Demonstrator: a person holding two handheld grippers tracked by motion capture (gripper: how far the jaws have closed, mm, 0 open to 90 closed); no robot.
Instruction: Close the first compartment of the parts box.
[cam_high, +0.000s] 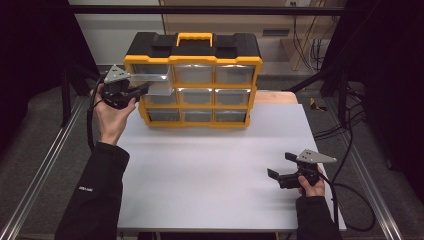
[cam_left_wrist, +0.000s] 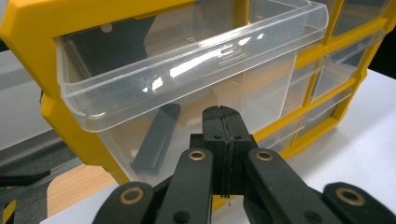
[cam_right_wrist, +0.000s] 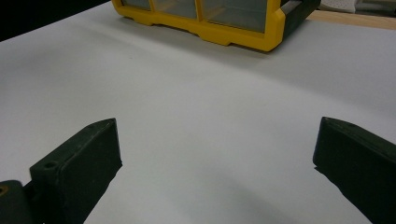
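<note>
In the high view, a yellow and black organiser (cam_high: 192, 80) with three rows of clear drawers is seen standing at the far edge of the white bench (cam_high: 220, 170). The top-left drawer (cam_high: 150, 77) is drawn out part of the way toward the person. The left gripper (cam_high: 145, 89) is held at the cabinet's left front, just below that drawer, with a hand behind it. The right gripper (cam_high: 274, 176) is held low over the bench near its right front corner, well apart from the organiser.

In the left gripper view, the jaws are seen pressed together with nothing between them. The left gripper (cam_left_wrist: 223, 116) is placed just below the protruding clear drawer (cam_left_wrist: 187, 60), right at its front wall; whether it touches cannot be told. The yellow frame of the organiser (cam_left_wrist: 28, 28) is seen around the drawer, and further drawers lie off to the right.

In the right gripper view, the jaws are seen wide apart, with bare bench (cam_right_wrist: 196, 121) between them. The right gripper (cam_right_wrist: 217, 144) is pointed toward the lower yellow edge of the organiser (cam_right_wrist: 233, 37), which stands well beyond it.
</note>
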